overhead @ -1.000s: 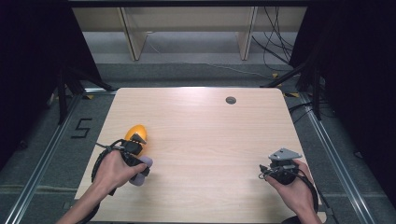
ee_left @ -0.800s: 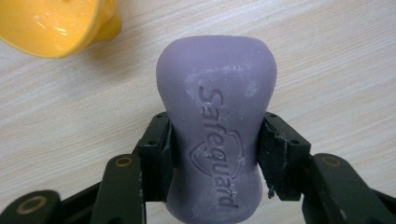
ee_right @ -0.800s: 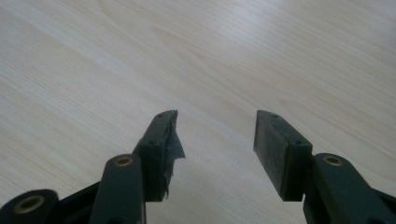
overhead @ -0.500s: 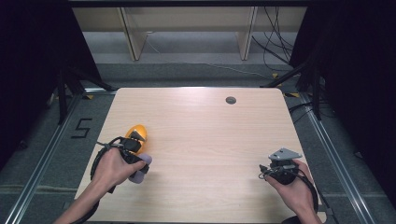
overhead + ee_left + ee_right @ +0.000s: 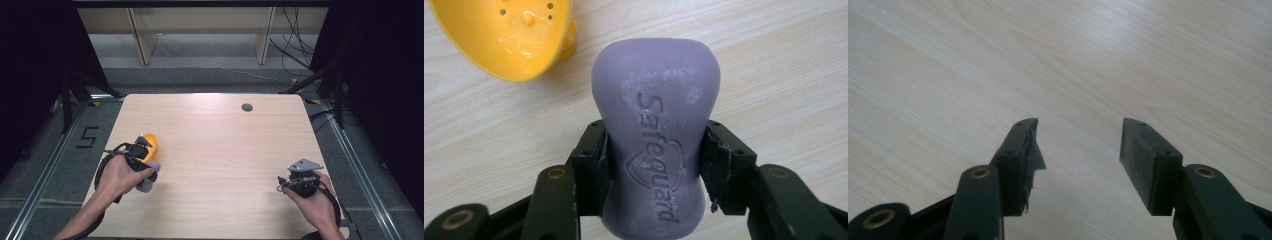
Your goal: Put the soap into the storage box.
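Observation:
A purple soap bar [image 5: 655, 140] stamped "Safeguard" is clamped at its narrow waist between the black jaws of my left gripper [image 5: 655, 150], just above the wooden table. In the high view the left gripper [image 5: 141, 169] and the soap bar [image 5: 149, 181] sit near the table's left edge. An orange soap dish [image 5: 149, 143] with drain holes lies just beyond them, and the left gripper view has the orange soap dish [image 5: 511, 35] at top left. My right gripper [image 5: 1079, 137] is open with nothing between its pads; it rests at the near right of the table [image 5: 295, 182].
The light wooden table [image 5: 220, 150] has a small round dark hole [image 5: 247, 107] near its far edge. Bare tabletop lies between the two hands. Metal rails and cables run along the floor on both sides.

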`<state>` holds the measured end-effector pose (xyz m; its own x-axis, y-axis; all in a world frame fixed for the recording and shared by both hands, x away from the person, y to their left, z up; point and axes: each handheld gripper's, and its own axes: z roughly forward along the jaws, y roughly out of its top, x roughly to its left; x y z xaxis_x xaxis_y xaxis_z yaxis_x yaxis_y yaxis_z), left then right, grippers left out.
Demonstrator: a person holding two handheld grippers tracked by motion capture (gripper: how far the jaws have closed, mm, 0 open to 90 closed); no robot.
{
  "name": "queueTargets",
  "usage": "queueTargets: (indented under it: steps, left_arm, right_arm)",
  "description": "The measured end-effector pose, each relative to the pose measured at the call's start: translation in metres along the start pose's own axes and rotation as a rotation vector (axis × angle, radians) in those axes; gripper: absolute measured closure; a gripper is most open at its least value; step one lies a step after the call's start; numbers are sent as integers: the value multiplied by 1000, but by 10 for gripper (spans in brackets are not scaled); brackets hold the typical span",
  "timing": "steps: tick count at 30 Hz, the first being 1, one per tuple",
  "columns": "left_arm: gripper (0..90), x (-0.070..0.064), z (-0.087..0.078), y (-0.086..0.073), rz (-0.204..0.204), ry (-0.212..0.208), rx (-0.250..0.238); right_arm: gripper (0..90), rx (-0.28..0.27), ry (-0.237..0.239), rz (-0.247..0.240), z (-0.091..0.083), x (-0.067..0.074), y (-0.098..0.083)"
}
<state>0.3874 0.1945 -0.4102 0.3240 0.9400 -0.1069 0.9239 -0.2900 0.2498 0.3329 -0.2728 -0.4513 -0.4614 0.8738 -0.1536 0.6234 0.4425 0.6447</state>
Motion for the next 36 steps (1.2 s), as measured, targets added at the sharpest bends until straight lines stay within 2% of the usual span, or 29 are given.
queueTargets:
  steps: [4, 6, 32, 36]
  left_arm:
    - [494, 0, -2, 2, -10, -1, -6]
    - [493, 3, -3, 4, 28, 7, -7]
    - [493, 11, -14, 17, -1, 9, -34]
    - [493, 12, -15, 18, -19, 11, -47]
  right_arm:
    - [495, 3, 1, -1, 0, 0, 0]
    - [495, 4, 0, -1, 0, 0, 0]
    - [493, 3, 1, 2, -1, 0, 0]
    - [493, 3, 1, 2, -1, 0, 0]
